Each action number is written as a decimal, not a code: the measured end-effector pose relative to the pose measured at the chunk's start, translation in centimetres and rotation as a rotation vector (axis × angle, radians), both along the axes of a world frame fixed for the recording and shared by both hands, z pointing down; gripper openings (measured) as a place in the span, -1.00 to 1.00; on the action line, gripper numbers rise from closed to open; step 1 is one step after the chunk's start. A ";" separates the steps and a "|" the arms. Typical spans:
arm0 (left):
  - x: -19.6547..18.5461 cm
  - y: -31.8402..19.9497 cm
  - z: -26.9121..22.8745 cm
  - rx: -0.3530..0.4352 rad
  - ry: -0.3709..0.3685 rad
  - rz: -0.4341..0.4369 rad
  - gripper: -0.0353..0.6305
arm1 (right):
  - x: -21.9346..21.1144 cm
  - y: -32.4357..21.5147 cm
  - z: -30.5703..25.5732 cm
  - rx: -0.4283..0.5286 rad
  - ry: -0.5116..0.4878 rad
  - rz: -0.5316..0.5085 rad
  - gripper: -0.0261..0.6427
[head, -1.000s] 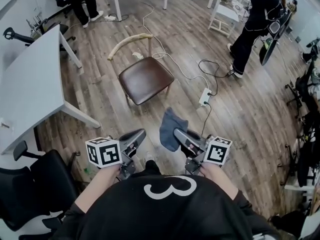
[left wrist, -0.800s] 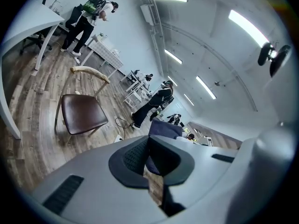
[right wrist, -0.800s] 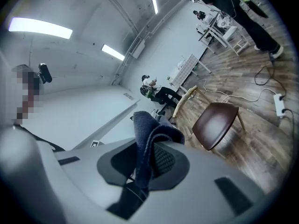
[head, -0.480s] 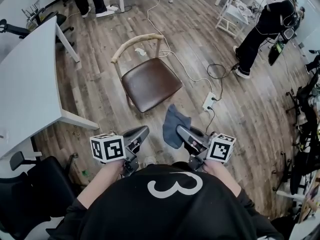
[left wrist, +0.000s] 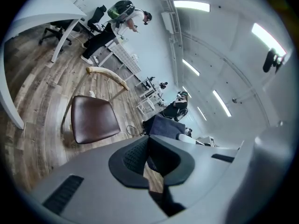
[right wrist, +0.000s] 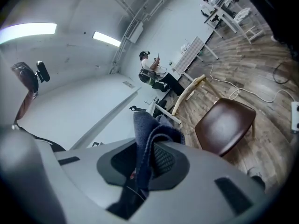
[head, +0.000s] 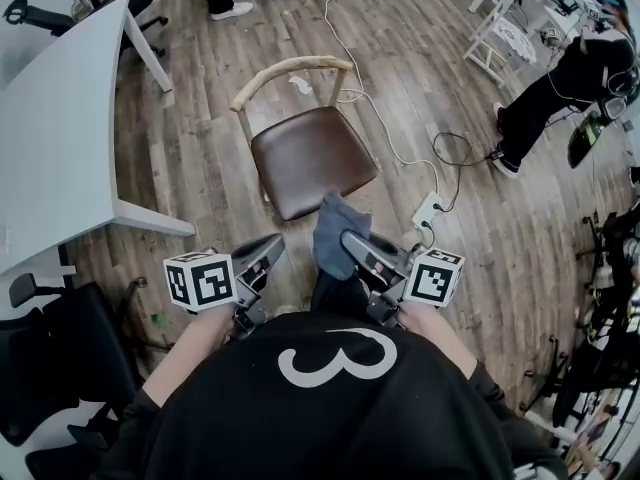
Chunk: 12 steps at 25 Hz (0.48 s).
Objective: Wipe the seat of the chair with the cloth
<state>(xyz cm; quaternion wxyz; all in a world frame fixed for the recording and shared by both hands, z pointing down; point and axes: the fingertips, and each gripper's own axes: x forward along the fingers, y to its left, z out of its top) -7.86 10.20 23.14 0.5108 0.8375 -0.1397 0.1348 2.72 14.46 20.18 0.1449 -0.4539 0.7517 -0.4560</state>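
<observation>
Now nearer the chair (head: 312, 158): right gripper (head: 350, 240) tight on cloth (head: 330, 226), left gripper (head: 270, 248) empty, jaws together.

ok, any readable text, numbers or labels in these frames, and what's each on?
"3": large white numeral on the person's black shirt.
left gripper and right gripper: their cubes carry square marker patterns only, no letters.
No print visible on the chair, cloth or table.
</observation>
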 end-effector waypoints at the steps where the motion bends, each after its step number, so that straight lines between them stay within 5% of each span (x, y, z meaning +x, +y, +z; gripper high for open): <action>1: 0.2 -0.7 0.0 0.000 -0.006 -0.026 -0.85 | 0.5 -0.9 0.1 -0.001 -0.004 -0.021 -0.77; 12: 6.6 -7.2 2.7 -0.013 -0.092 -0.293 -0.85 | 8.1 -10.2 4.3 -0.078 -0.051 -0.257 -0.77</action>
